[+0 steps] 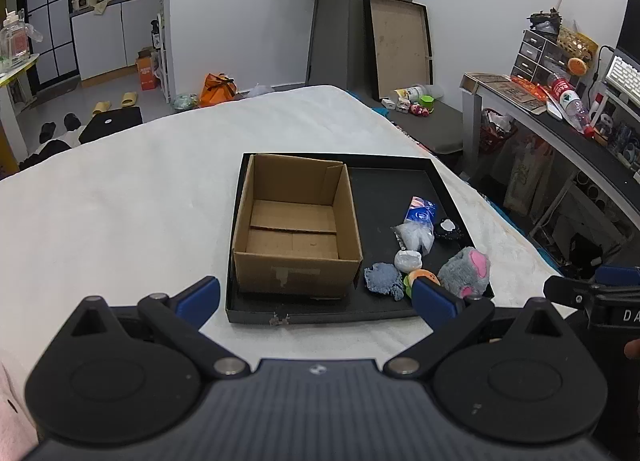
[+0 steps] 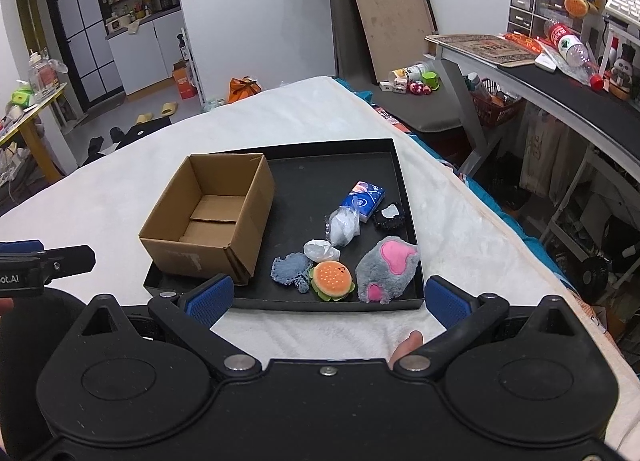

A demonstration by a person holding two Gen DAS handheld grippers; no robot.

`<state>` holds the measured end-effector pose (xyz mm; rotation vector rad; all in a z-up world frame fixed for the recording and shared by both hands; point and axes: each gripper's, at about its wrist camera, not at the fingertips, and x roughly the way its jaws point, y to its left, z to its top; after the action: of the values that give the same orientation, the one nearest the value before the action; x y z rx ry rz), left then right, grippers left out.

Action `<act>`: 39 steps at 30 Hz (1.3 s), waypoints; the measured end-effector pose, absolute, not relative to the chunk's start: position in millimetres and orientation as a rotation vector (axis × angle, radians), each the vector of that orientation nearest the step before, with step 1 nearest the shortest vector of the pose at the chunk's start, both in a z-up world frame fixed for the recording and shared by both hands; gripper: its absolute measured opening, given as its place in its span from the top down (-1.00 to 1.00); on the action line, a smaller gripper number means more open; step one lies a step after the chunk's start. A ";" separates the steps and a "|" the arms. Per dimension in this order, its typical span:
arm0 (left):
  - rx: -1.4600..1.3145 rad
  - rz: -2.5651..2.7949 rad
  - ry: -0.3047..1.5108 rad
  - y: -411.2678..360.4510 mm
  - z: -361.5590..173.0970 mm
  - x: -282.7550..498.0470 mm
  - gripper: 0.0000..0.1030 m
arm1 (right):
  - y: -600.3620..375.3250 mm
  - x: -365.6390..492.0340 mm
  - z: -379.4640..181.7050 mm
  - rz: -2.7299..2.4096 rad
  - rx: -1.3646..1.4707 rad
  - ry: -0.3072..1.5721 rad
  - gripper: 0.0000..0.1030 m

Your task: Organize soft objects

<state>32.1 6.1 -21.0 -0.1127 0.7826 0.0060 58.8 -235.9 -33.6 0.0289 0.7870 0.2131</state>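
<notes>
A black tray (image 1: pixel 384 181) (image 2: pixel 320 165) lies on a white bed. An open, empty cardboard box (image 1: pixel 296 229) (image 2: pixel 212 217) stands in its left half. Soft items lie in its right half: grey paw plush (image 1: pixel 466 271) (image 2: pixel 388 265), burger plush (image 2: pixel 333 281) (image 1: pixel 426 273), blue knit piece (image 1: pixel 383 278) (image 2: pixel 290 268), white bundle (image 2: pixel 320 249), clear bag (image 2: pixel 343 225), blue tissue pack (image 2: pixel 365 197), black pouch (image 2: pixel 390 216). My left gripper (image 1: pixel 316 295) is open and empty before the tray's near edge. My right gripper (image 2: pixel 328 297) is open and empty, just short of the burger.
The white blanket (image 1: pixel 140 189) spreads left of the tray. A desk (image 2: pixel 560 85) with clutter stands to the right. The bed's right edge (image 2: pixel 500 213) runs close to the tray. The right gripper's side shows at the left view's edge (image 1: pixel 600 297).
</notes>
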 end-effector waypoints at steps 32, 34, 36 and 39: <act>-0.152 0.078 0.868 25.1 -63.2 104.6 -0.93 | -259.8 142.8 -95.8 0.102 0.163 0.942 -1.00; -0.166 0.087 0.880 28.5 -67.6 110.7 -0.92 | -261.9 149.0 -101.7 0.074 0.191 0.955 -1.00; -0.175 0.090 0.884 31.3 -71.8 115.5 -0.92 | -263.7 155.6 -107.8 0.049 0.226 0.966 -1.00; -0.167 0.096 0.894 33.7 -78.5 123.6 -0.91 | -264.5 166.4 -117.2 0.008 0.268 0.986 -1.00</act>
<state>123.6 33.7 -78.5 -0.1674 0.8943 0.0959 166.4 -264.5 -117.2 0.2676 0.9859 0.0078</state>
